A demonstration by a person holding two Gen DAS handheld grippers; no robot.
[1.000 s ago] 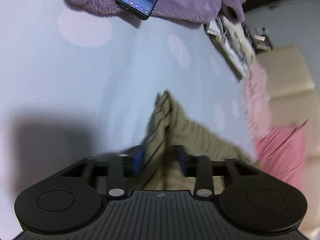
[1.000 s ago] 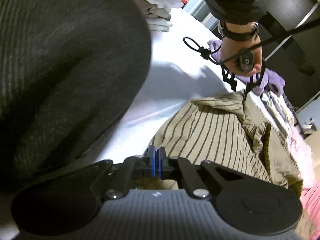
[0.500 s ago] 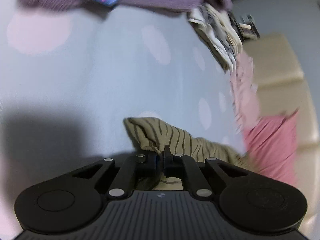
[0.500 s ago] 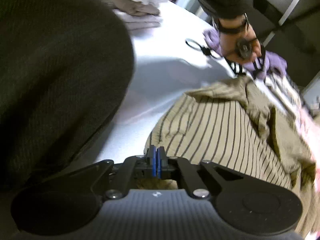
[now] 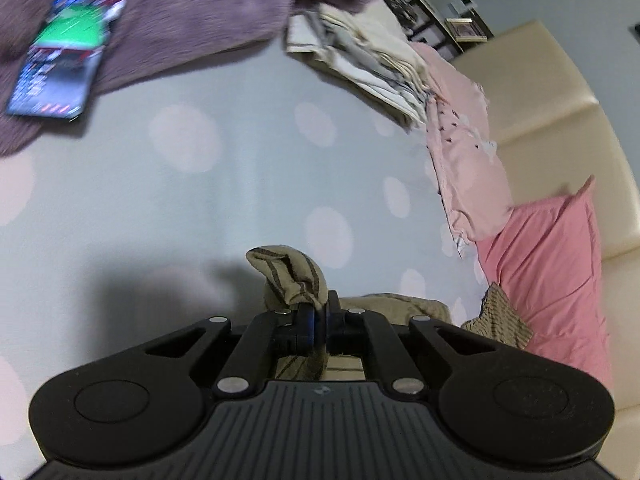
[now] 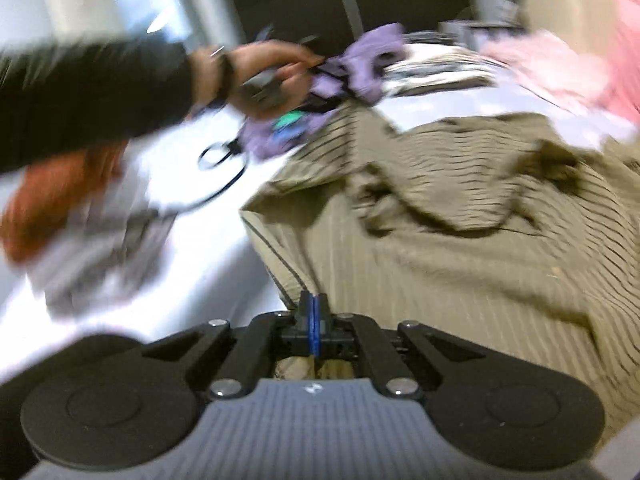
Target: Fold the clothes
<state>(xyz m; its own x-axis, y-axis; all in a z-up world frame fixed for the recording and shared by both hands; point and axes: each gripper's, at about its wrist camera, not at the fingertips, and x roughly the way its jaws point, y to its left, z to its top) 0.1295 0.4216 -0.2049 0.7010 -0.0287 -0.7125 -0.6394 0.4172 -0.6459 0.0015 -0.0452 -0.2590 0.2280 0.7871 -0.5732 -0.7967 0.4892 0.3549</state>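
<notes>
Both tongs, left tongs (image 5: 318, 318) and right tongs (image 6: 313, 320), pinch the striped shirt (image 6: 460, 248), centre-right of frame on the bed (image 5: 240, 184), so you can spread it before folding.

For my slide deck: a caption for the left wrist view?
Left gripper shut on a bunched corner of the striped shirt above the dotted sheet.

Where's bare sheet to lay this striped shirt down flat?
Free: the dotted sheet ahead of the left tool, between the purple blanket with the phone and the pink bedding. Crowded: the folded stack at the far right edge.
</notes>
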